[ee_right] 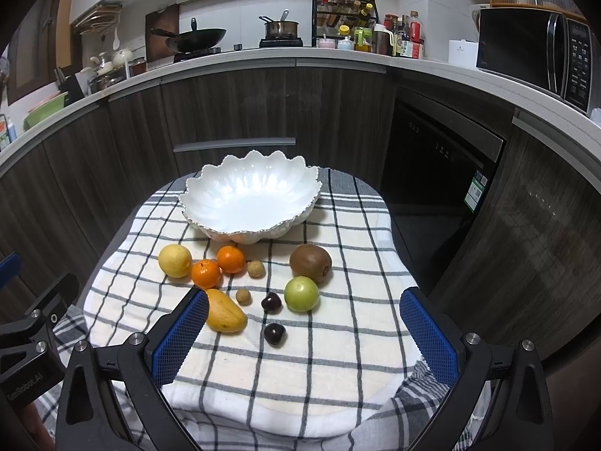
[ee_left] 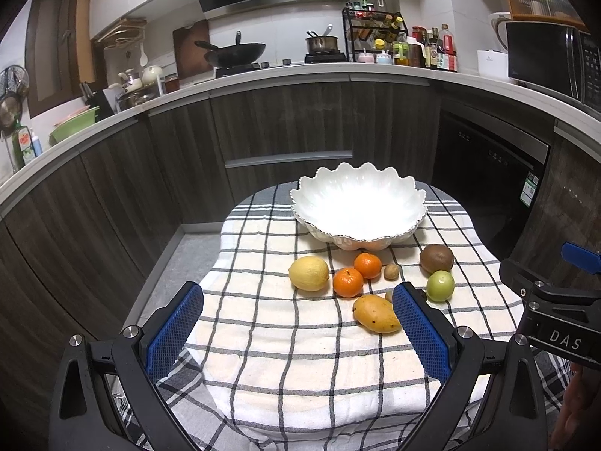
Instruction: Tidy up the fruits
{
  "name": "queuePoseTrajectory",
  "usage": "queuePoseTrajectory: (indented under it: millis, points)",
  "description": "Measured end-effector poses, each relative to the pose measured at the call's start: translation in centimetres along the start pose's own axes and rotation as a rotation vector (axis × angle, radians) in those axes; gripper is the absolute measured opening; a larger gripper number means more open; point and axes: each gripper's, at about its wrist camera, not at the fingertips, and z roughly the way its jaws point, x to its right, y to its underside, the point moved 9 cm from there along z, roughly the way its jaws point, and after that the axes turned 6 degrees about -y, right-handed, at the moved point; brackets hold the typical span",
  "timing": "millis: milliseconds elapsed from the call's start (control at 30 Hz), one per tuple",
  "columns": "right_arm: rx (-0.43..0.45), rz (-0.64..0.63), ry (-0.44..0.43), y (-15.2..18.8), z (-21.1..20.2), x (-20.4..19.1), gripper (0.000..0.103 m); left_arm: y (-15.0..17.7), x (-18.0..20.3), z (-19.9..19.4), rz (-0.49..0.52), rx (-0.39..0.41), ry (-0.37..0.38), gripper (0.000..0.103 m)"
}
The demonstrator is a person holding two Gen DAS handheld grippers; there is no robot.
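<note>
Before empty bowl point(ee_right: 251, 200): loose fruits point(ee_right: 240, 282)

Bare checked cloth point(ee_right: 300, 368) lies before the fruits point(ee_right: 300, 293); bowl point(ee_right: 251, 199) stands behind.

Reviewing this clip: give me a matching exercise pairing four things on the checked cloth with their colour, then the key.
Things:
1. bowl
2. kiwi
3. mango
4. apple

Colours:
A. green
B. yellow-orange
C. white
D. brown

Pairs: 1-C, 2-D, 3-B, 4-A

All four are on the checked cloth; the bowl holds no fruit.
</note>
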Motion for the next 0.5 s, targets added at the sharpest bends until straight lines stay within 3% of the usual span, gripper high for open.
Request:
queuePoseTrajectory:
  millis: [500]
  points:
    - [-0.043,0.041,0.052,1.1,2.9,2.4,0.103,0.9,4.2,4.0,0.113,-0.079,0.086,0.102]
